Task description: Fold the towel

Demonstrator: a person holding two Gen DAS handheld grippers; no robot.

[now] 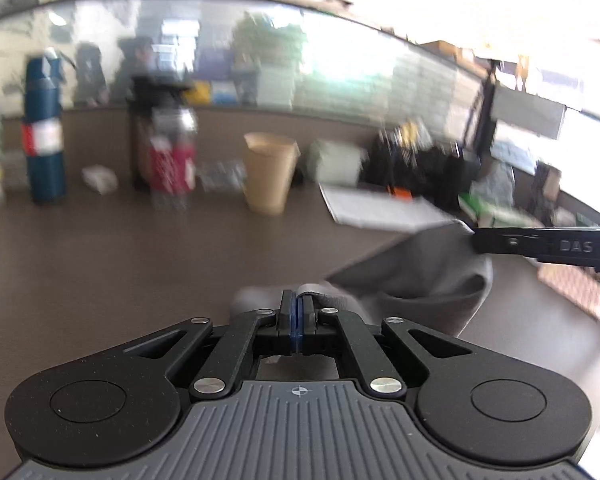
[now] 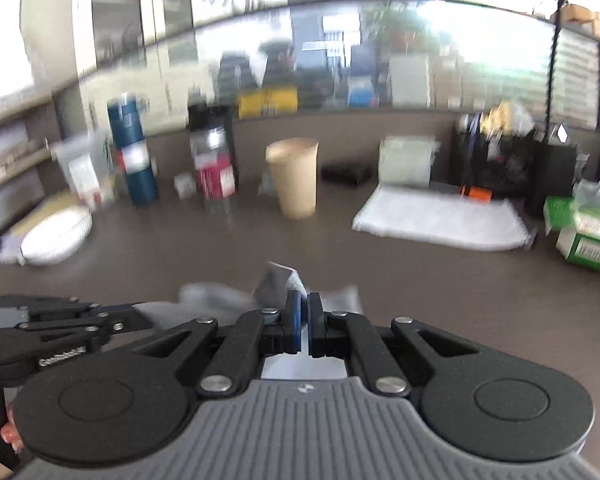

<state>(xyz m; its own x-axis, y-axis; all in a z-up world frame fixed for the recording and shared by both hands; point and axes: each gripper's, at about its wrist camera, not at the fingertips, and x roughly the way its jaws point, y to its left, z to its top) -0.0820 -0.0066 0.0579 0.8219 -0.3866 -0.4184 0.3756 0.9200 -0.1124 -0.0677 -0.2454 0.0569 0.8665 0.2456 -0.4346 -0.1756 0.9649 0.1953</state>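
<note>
A grey towel [image 1: 428, 280] hangs above the dark brown table [image 1: 140, 264], held up between both grippers. My left gripper [image 1: 299, 300] is shut on one towel edge, with cloth bunched at its blue pads. My right gripper [image 2: 304, 304] is shut on another corner of the towel [image 2: 276, 280], which pokes up past its pads. The right gripper also shows at the right edge of the left wrist view [image 1: 480, 238], pinching the towel. The left gripper shows at the lower left of the right wrist view [image 2: 136, 318].
Along the back of the table stand a blue bottle [image 1: 44, 140], a red-labelled bottle [image 1: 172, 152], a brown paper cup [image 1: 268, 176], a white folded cloth [image 2: 440, 216], black organisers [image 2: 500, 160] and green boxes [image 2: 588, 236]. A white bowl [image 2: 56, 232] sits at the left.
</note>
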